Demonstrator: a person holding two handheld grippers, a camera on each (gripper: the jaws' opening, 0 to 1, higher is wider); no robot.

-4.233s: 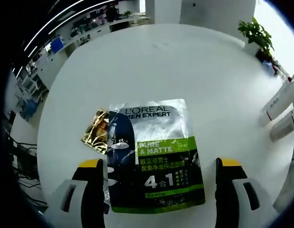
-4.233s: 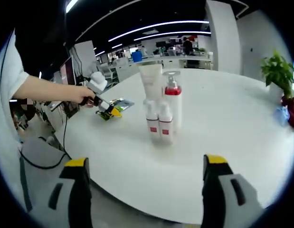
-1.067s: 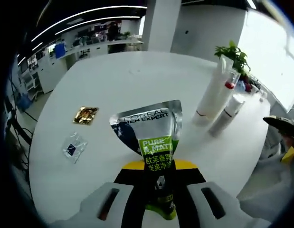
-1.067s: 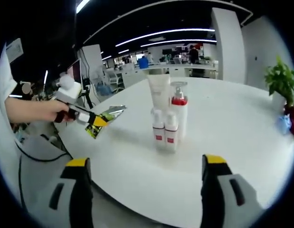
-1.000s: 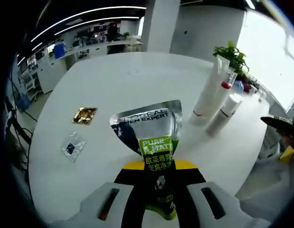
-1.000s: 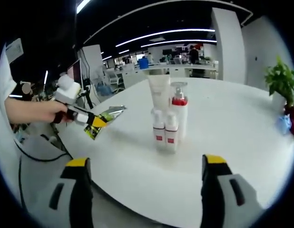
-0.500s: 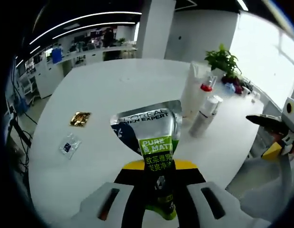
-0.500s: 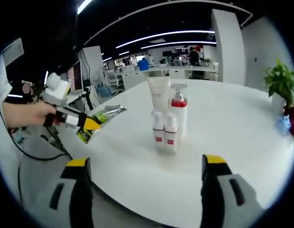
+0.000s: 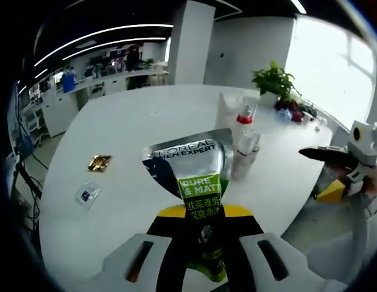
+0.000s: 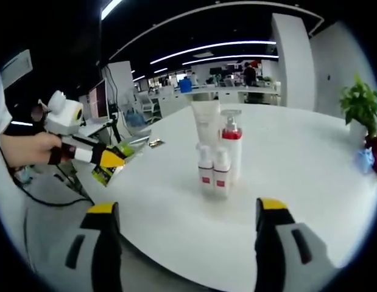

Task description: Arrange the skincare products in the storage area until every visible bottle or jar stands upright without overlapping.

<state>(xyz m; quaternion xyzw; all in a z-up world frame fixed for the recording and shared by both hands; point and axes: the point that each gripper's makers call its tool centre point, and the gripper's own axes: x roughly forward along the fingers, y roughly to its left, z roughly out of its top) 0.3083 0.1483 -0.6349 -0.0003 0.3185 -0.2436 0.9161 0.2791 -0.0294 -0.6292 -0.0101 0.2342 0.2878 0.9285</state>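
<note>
Sachets lie at the far left of the left gripper view: we count two, one small clear sachet [image 9: 86,194] nearest the edge of the round white table [image 9: 133,121] and one gold sachet [image 9: 98,162] just beyond it, apart from each other. In the middle, the left gripper [image 9: 201,214] has its jaws pressed together on the lower end of one silver and green pouch [image 9: 193,179], which stands up off the table. Behind the pouch to the right we see the cluster of containers, with the pump bottle [image 9: 242,121] showing its red collar. At the far right edge the right gripper [image 9: 327,175] comes in, held off the table's edge.

In the right gripper view, a hand [image 10: 21,150] at the left holds the left gripper, with the pouch pinched in it over the table's near-left edge. At centre we count four containers standing upright and touching: one tall white tube [image 10: 206,126], one pump bottle, and two small white bottles [image 10: 214,173] with red labels in front. The right gripper [image 10: 187,226] has its jaws spread wide with nothing between them. One potted plant [image 10: 360,109] sits at the right.
</note>
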